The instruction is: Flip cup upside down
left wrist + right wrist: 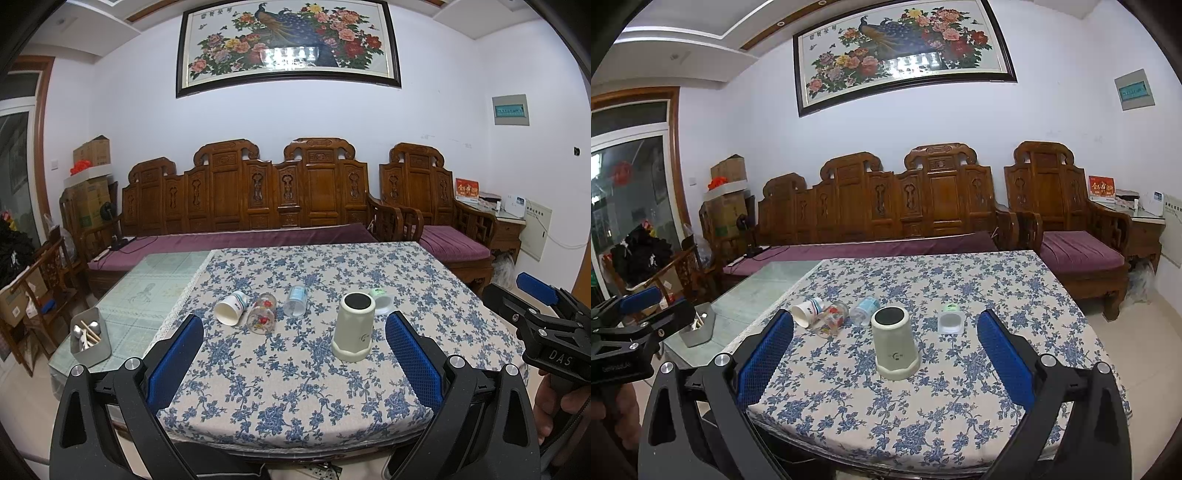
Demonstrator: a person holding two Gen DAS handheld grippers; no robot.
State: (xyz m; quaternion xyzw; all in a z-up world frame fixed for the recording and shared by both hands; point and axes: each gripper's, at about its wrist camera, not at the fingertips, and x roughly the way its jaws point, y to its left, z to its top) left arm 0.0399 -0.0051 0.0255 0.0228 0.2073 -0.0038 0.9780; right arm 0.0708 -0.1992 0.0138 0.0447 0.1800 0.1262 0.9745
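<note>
1. The cream cup (352, 328) stands on the floral-clothed counter (424, 295), near its front edge, wide rim down and dark base up; it already looks inverted, so I judge that cup's flip done.
2. The left gripper (293, 363) hangs above the near edge with fingers spread wide, holding nothing; the cup sits ahead, toward its right finger (413, 362).
3. The right gripper (884, 363) is likewise wide open and empty, with the cup just ahead between its fingers, untouched.
4. Farther back, a paper cup (232, 308), a flowered glass (263, 313) and a clear cup (296, 301) lie on their sides in a row; a small white tub (950, 321) sits right of them.
5. If more flipping is wanted, the next move likely calls for reaching past the cream cup, closing across a lying cup's body, then turning it rim down.
6. The flowered glass touches the paper cup, so either could roll.
</note>
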